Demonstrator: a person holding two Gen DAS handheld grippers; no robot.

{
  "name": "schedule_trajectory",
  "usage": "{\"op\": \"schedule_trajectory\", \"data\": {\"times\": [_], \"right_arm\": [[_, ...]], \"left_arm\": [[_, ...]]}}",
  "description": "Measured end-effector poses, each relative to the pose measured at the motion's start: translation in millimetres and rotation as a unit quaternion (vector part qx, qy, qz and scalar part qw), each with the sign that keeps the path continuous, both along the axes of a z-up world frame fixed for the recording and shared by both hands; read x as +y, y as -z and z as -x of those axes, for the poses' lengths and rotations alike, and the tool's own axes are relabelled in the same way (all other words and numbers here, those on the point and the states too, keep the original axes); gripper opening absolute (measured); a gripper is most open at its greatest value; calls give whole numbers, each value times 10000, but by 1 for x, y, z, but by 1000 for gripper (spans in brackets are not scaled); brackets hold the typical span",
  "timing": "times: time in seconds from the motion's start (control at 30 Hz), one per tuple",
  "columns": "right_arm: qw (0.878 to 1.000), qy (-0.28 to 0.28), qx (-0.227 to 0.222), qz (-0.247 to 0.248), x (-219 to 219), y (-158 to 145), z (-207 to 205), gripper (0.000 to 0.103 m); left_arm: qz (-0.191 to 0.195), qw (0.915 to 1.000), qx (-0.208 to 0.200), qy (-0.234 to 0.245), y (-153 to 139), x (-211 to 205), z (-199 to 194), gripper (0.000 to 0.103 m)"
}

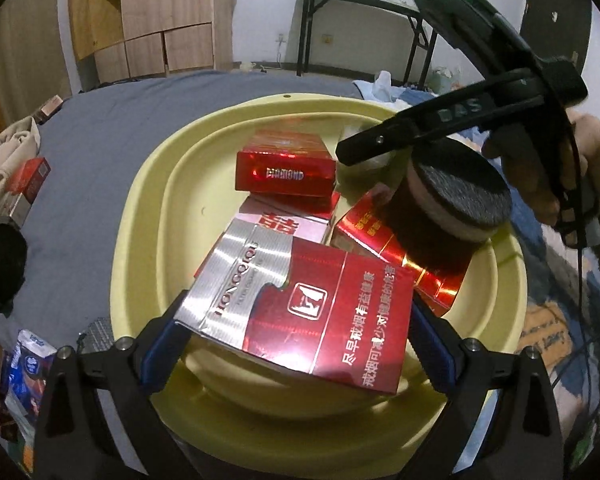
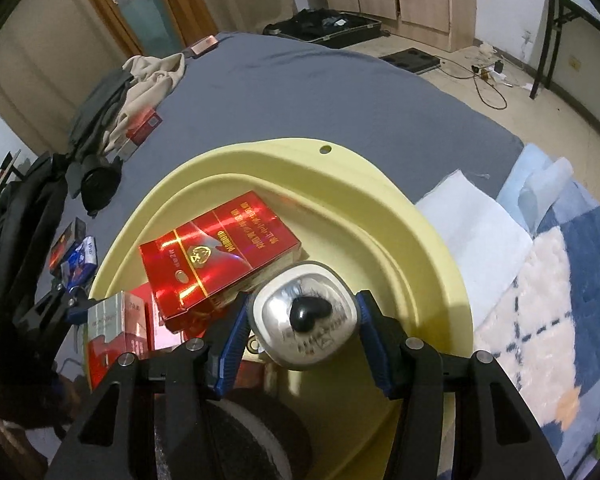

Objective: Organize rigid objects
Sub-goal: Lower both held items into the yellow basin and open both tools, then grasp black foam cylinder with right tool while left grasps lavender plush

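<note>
A yellow plastic basin point(image 1: 148, 208) point(image 2: 340, 168) sits on a grey bed sheet and holds several red cigarette boxes. My left gripper point(image 1: 296, 340) is shut on a red and silver cigarette box point(image 1: 300, 300) just above the basin's near side. My right gripper point(image 2: 302, 320) is shut on a silver rounded tin point(image 2: 304, 316) with a black heart on top, low over the basin beside a shiny red box point(image 2: 216, 256). In the left wrist view the right gripper point(image 1: 380, 140) reaches in from the upper right. A round dark container with a grey top point(image 1: 456, 196) lies tilted below it.
Crumpled clothes point(image 2: 140, 92) and another red box point(image 1: 28, 184) lie on the sheet point(image 2: 300, 92) left of the basin. Small packets point(image 1: 28, 376) sit at the lower left. A blue and white blanket point(image 2: 548, 280) borders the basin on the right.
</note>
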State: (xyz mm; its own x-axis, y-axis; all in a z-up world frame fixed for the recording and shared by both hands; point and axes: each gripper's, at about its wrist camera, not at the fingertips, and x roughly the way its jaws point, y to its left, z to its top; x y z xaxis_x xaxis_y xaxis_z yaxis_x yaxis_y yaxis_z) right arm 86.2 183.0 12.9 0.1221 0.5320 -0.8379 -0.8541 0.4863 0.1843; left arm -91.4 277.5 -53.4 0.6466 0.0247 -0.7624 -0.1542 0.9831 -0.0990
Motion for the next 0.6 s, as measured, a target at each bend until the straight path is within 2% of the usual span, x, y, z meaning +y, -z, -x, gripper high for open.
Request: {"op": "schedule_trajectory", "data": {"times": [0.07,0.1,0.13,0.2,0.27,0.33,0.4,0.5,0.6], "right_arm": [[9994,-99,155,-277,-11,-4,4,72],[9986,-125,206,-478,-19,-8,5,91],[9978,-50,153,-645,-26,-14,6,99],[9962,32,31,-874,-40,-25,10,99],[9931,220,-295,-1117,-61,-42,16,99],[9869,484,-558,-1434,-93,-62,23,100],[9812,762,-624,-1661,-131,-78,28,101],[9682,1396,-907,-1868,-214,-107,43,103],[9470,2132,-1209,-2075,-316,-131,67,103]], "left_arm": [[35,9999,-121,25,0,1,3,103],[28,9999,-162,-11,-2,1,4,103],[25,9998,-201,-27,-5,1,6,103],[-5,9994,-338,-25,-14,-2,10,103],[-105,9988,-472,-66,-25,-6,14,103],[-213,9974,-682,-91,-44,-12,22,103],[-219,9956,-906,-119,-64,-18,27,103],[-190,9917,-1274,9,-98,-43,26,103],[-175,9875,-1511,417,-126,-79,5,103]]}}
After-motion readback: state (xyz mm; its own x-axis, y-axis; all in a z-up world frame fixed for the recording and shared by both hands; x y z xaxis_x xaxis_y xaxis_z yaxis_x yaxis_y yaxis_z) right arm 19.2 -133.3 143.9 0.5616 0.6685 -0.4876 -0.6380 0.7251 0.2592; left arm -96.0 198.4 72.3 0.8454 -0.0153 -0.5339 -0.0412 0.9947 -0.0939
